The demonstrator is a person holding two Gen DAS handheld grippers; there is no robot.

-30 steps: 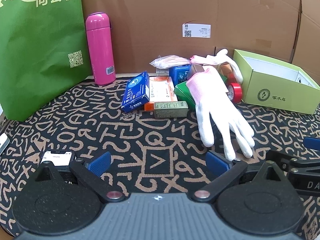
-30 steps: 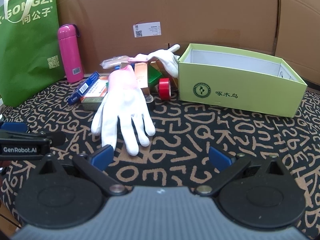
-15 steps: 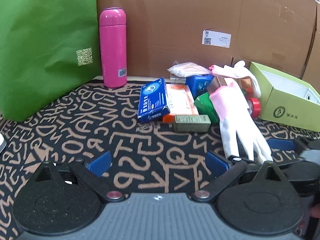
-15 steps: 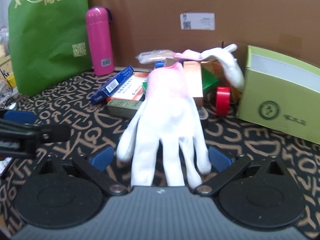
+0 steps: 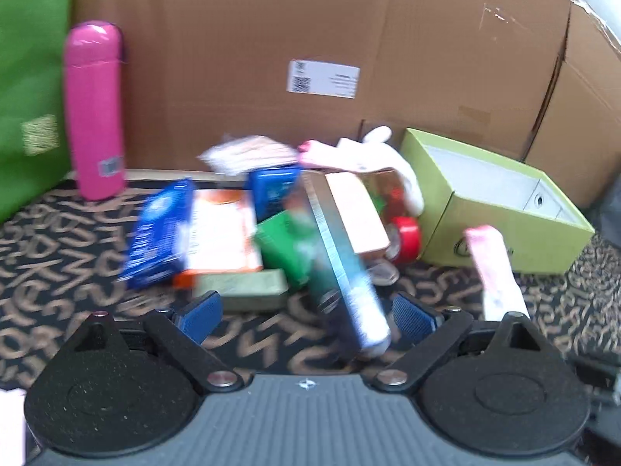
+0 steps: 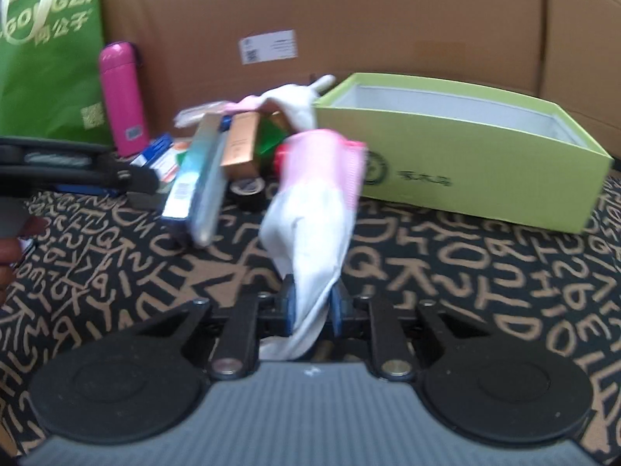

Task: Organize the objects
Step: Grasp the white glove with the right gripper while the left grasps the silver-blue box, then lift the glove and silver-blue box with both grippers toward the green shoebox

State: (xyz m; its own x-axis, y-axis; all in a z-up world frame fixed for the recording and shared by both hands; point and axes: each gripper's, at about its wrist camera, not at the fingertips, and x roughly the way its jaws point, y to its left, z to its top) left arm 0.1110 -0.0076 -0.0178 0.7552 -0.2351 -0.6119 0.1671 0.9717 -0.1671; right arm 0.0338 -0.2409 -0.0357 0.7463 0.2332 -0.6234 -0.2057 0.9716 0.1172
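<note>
My right gripper [image 6: 312, 305] is shut on a white glove with a pink cuff [image 6: 318, 202] and holds it up off the mat; its cuff shows in the left wrist view [image 5: 491, 268]. My left gripper [image 5: 306, 316] is open, and a long teal box [image 5: 341, 272] lies between its fingers, leaning off a pile of small boxes [image 5: 217, 229]. The teal box also shows in the right wrist view [image 6: 200, 178]. An open lime-green box [image 6: 465, 163] stands to the right of the pile, also seen in the left wrist view [image 5: 500, 209].
A pink bottle [image 5: 95, 110] and a green bag [image 6: 50, 50] stand at the back left against a cardboard wall [image 5: 310, 39]. A second white glove [image 6: 299, 101], a red tape roll [image 5: 405, 239] and a black tape roll [image 6: 250, 192] lie by the pile.
My right gripper has shut on the pink-cuffed glove and lifted it. My left gripper has moved forward to the pile, and the long teal box is uncovered between its fingers.
</note>
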